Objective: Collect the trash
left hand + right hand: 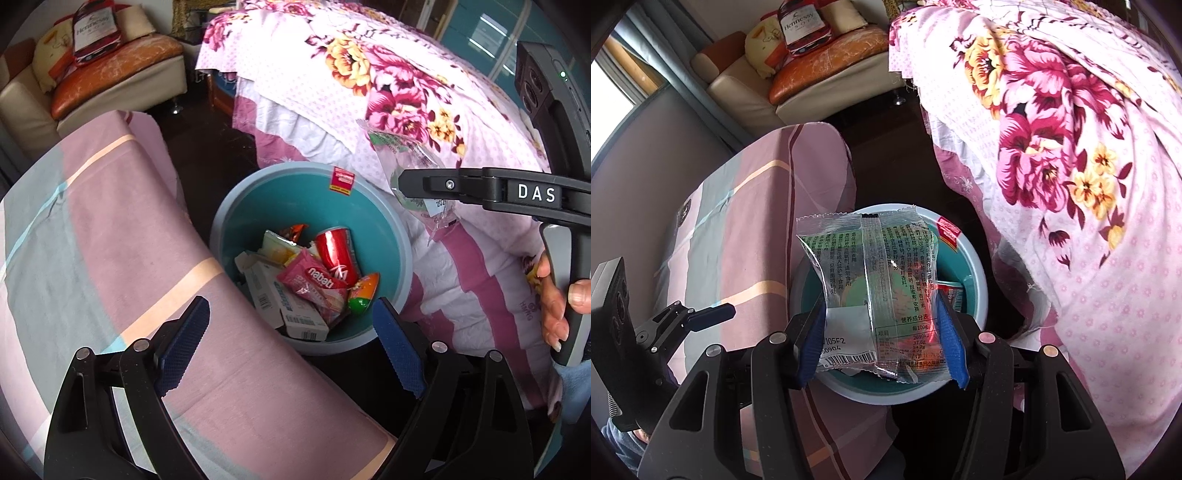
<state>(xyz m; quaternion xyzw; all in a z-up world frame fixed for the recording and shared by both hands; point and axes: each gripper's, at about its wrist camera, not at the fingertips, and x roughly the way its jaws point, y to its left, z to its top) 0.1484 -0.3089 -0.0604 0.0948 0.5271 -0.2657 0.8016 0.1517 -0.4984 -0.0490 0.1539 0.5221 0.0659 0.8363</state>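
left jaws (pixel 291 347) wide, empty | right jaws (pixel 882 343) clamp clear wrapper (pixel 871 280) | above bin (pixel 979 280)

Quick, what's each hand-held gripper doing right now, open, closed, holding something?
Left hand-held gripper: open, nothing between its pads, above the bin.
Right hand-held gripper: closed on a clear snack wrapper, over the bin.

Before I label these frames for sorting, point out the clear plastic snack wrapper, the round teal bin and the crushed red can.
clear plastic snack wrapper (pixel 875 280), right wrist view, centre seam
round teal bin (pixel 280 199), left wrist view, bare inner wall
crushed red can (pixel 338 253), left wrist view, side
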